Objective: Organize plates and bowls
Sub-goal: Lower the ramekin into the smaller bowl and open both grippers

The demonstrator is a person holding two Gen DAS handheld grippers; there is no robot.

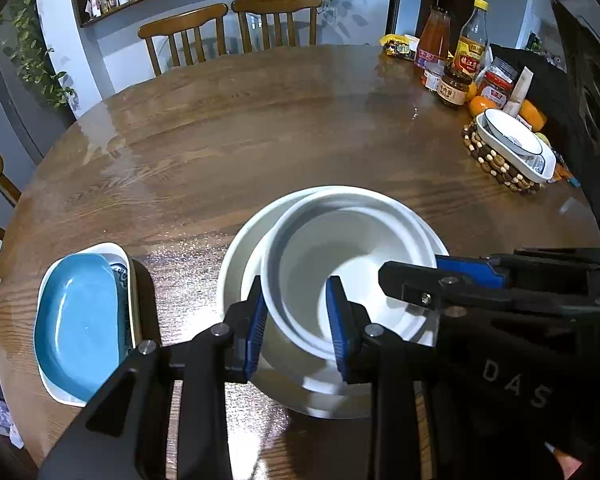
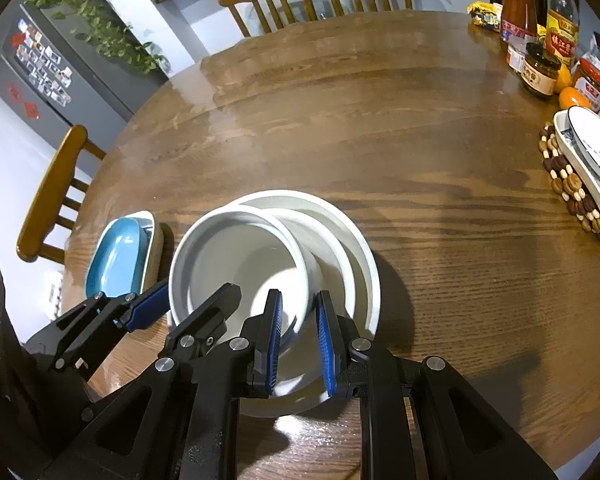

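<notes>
Bowl (image 1: pixel 340 264) tilted inside larger bowl (image 1: pixel 236 256) at near desk (image 1: pixel 260 128) edge. Left tongs (image 1: pixel 296 328) and right tongs (image 2: pixel 298 344) each pinching its rim. Best lowered level, released together.

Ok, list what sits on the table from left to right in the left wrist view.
blue dish nested in a white dish → white bowl gripped above a wider white bowl → beaded trivet carrying white dishes.
</notes>
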